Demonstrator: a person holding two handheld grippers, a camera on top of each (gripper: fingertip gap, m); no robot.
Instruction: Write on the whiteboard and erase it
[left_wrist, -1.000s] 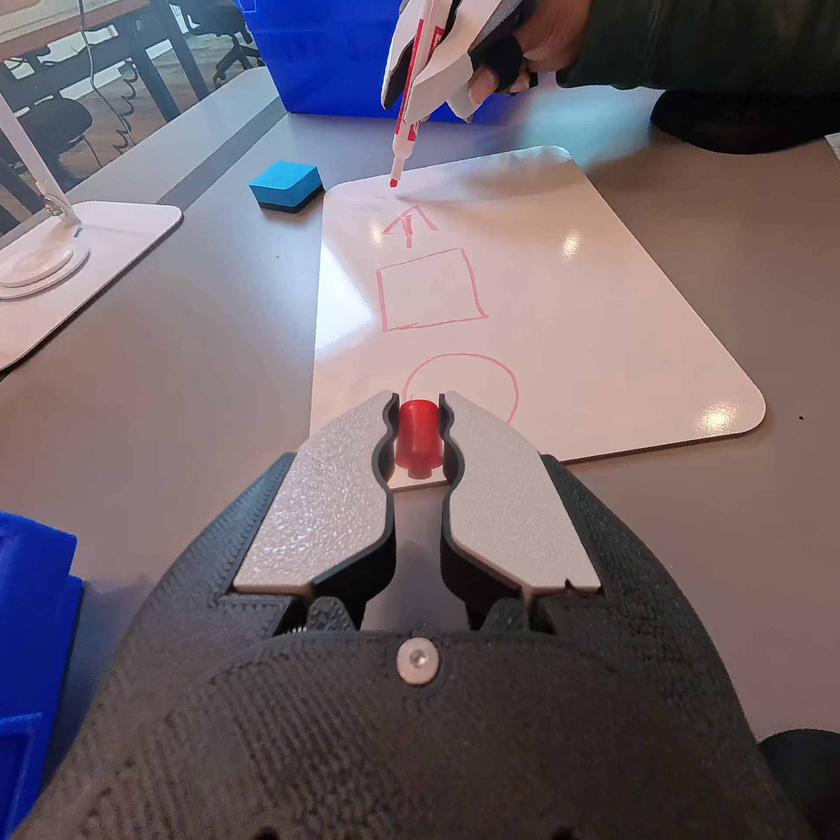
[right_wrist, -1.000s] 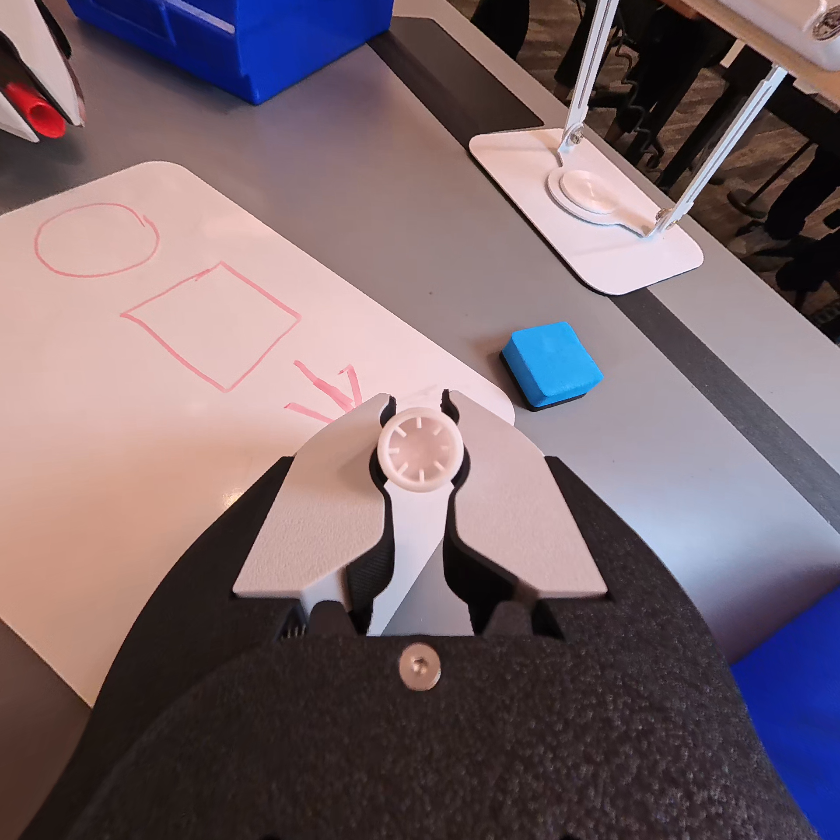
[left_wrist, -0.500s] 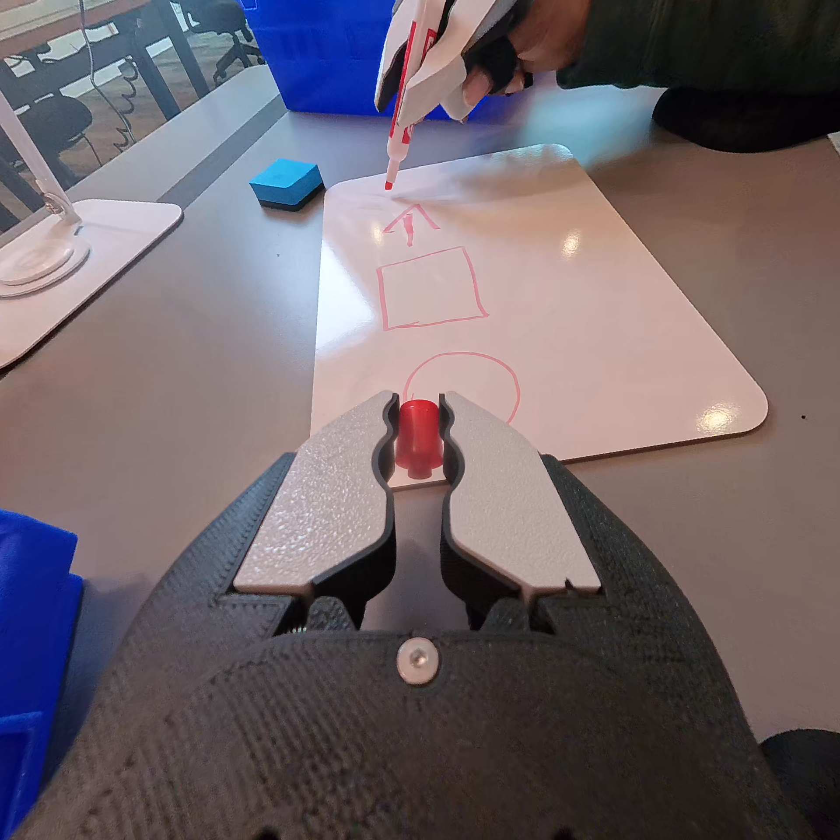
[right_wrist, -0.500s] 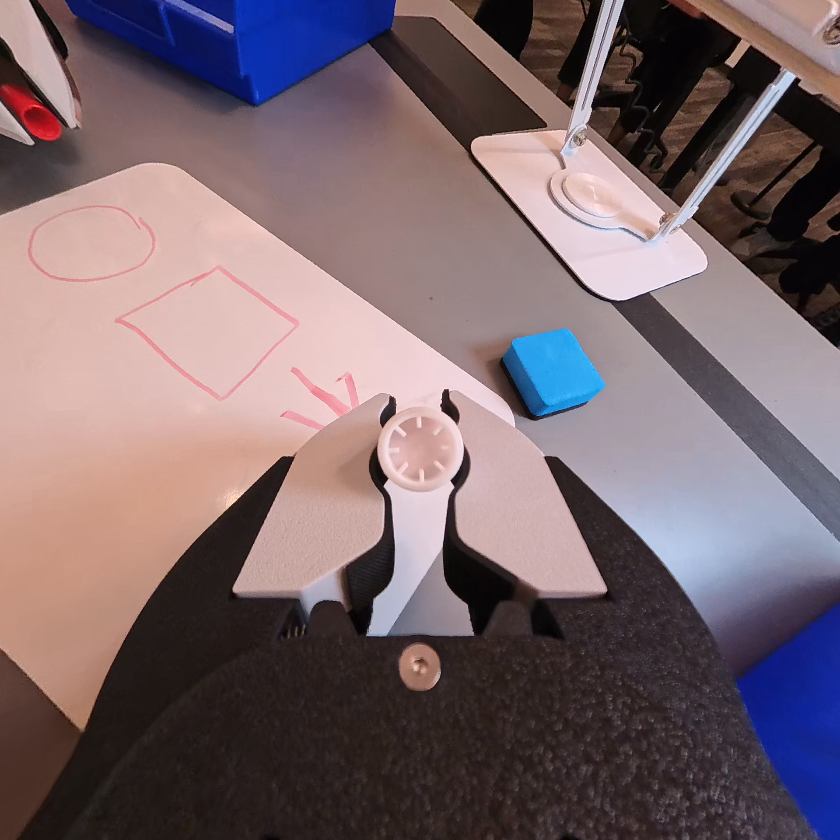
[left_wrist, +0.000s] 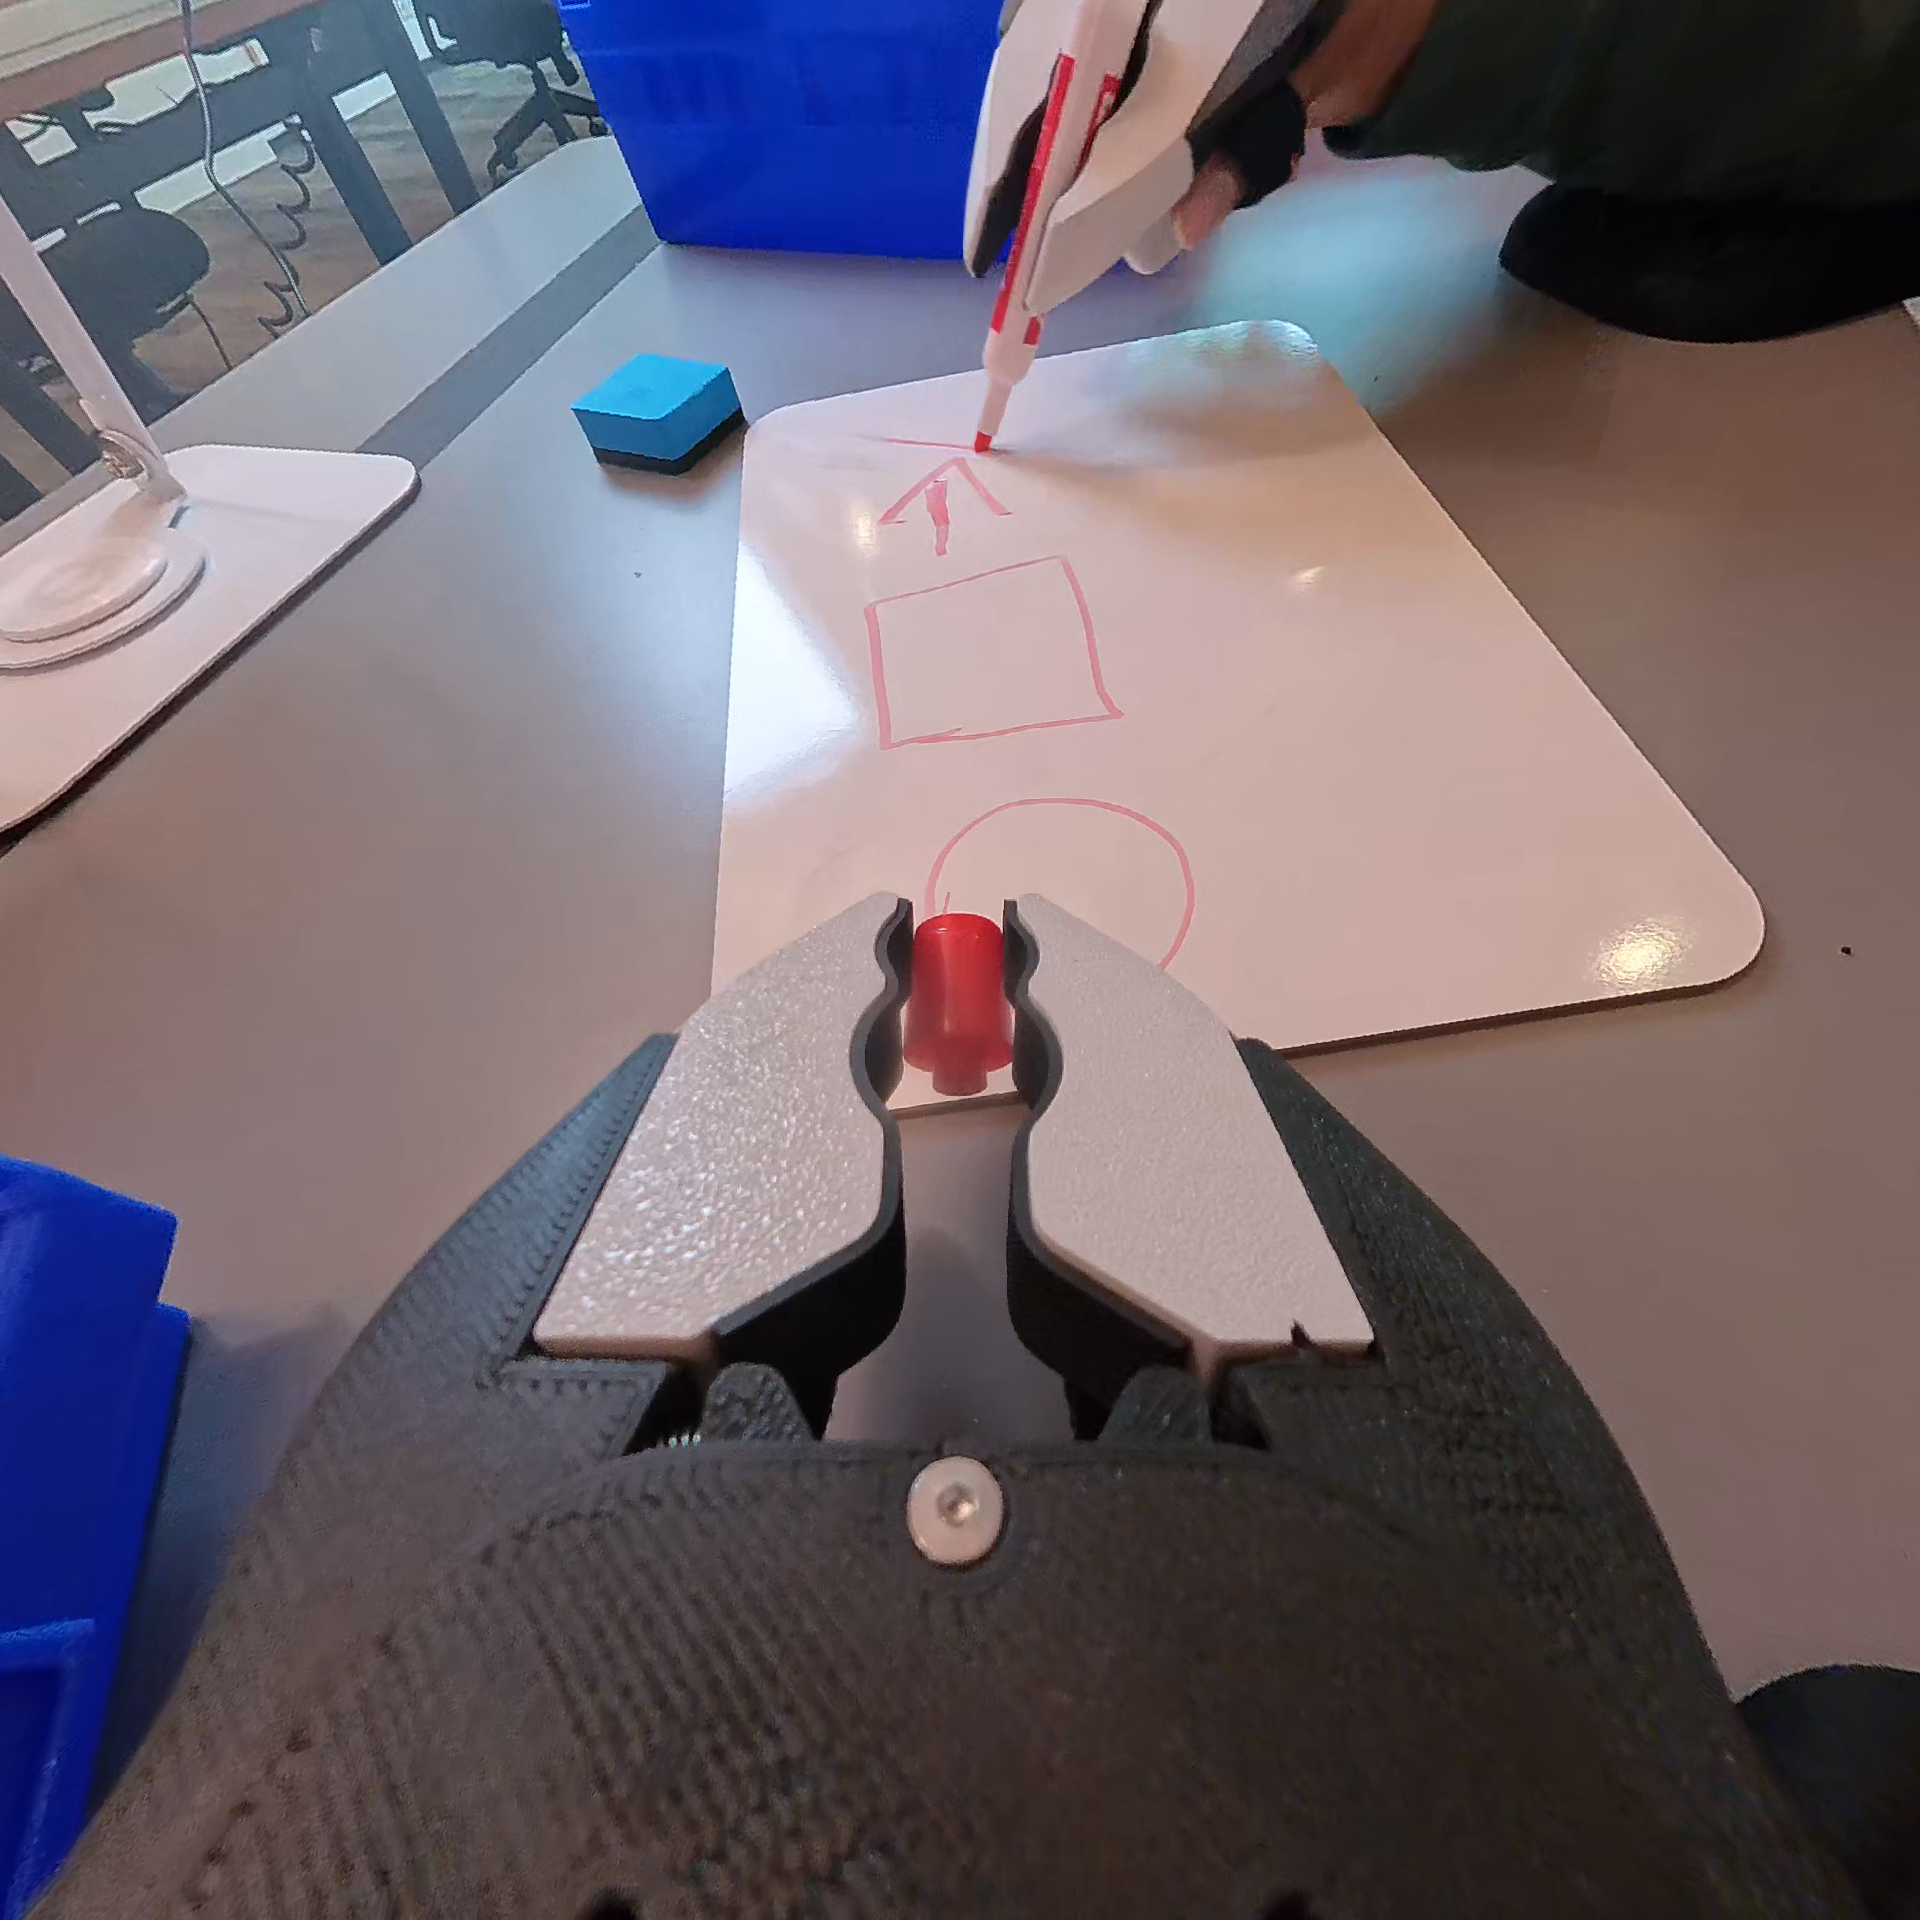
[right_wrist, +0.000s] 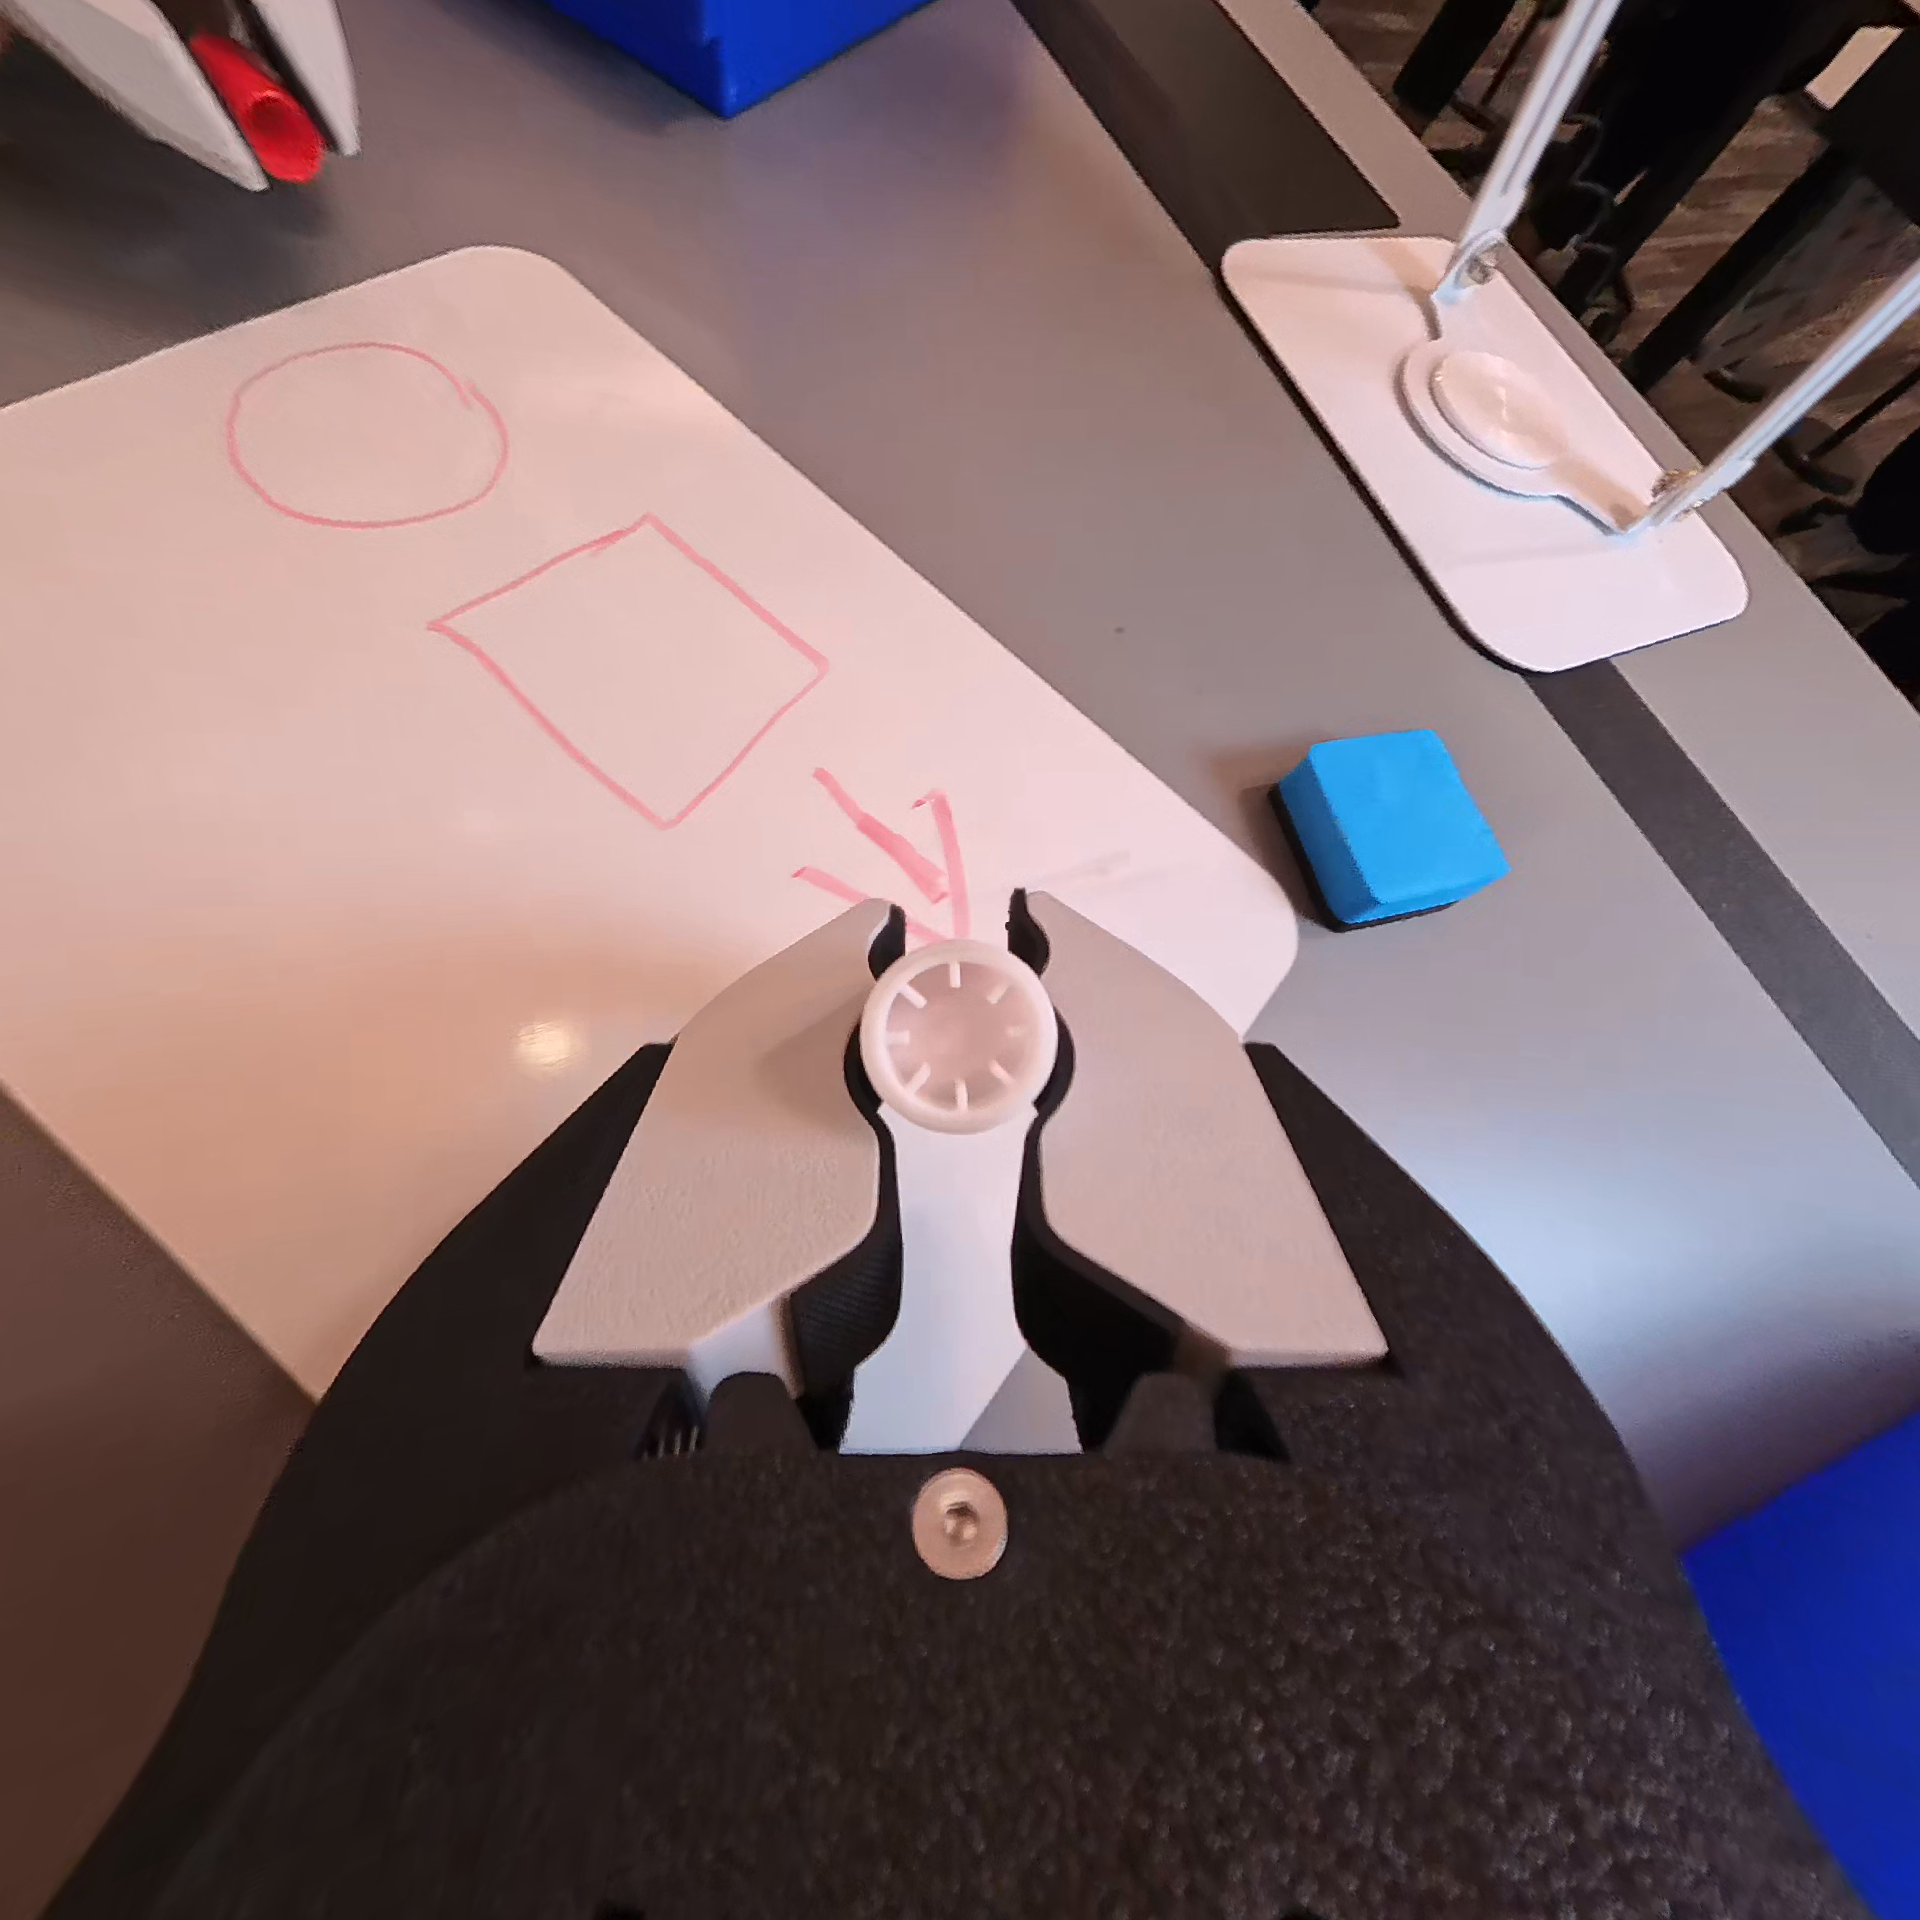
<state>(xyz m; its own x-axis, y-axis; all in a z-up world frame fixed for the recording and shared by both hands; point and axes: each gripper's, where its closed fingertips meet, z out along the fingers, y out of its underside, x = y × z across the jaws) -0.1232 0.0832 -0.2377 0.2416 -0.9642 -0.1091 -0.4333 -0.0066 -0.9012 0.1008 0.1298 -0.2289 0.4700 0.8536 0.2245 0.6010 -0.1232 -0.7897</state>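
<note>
Two grippers are busy: the right gripper (right_wrist: 956, 914) clamps the marker (left_wrist: 1013, 312), whose tip touches the whiteboard (left_wrist: 1351, 727) at its far end, and the left gripper (left_wrist: 954, 914) pinches the red cap (left_wrist: 954, 997) over the board's near edge. Three red drawings show. Writing is in hand; erasing likely follows, needing the one blue eraser (left_wrist: 657, 410) just beside the board's far corner.

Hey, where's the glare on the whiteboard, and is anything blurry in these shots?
Left wrist view: glare spots on the whiteboard, brightest by its near right corner; soft blur behind the marker. Right wrist view: one small glare spot left of the right gripper; slight motion blur at the edges.
</note>
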